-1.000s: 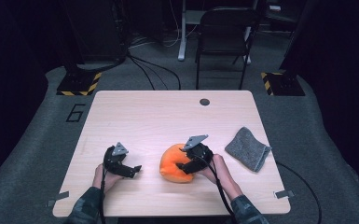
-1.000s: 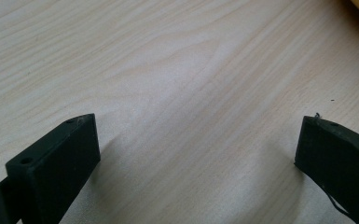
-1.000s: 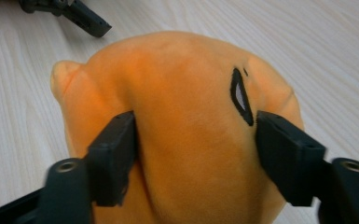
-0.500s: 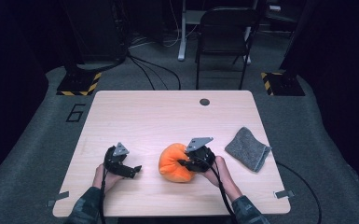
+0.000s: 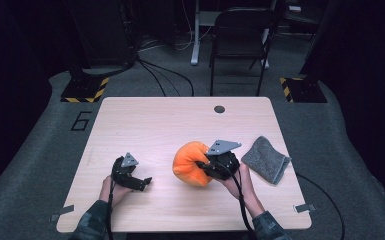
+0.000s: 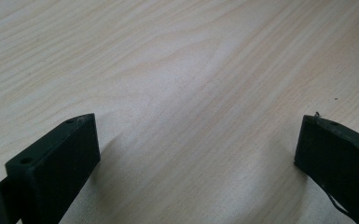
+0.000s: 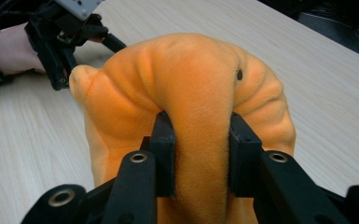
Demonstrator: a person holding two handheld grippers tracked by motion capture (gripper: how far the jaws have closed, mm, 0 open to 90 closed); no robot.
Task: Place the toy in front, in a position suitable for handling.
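Orange plush toy [image 5: 192, 163], soft and rounded, pinched at a fold by right gripper [image 7: 200, 154], jaws just closed onto it; sits on pale wooden table [image 5: 180, 120], left of folded grey cloth [image 5: 266, 158]. Left gripper [image 6: 196, 149] spread wide, holding nothing, left of toy. Best lifted slowly, keeping squeeze firm so fabric cannot slip; away from cloth.
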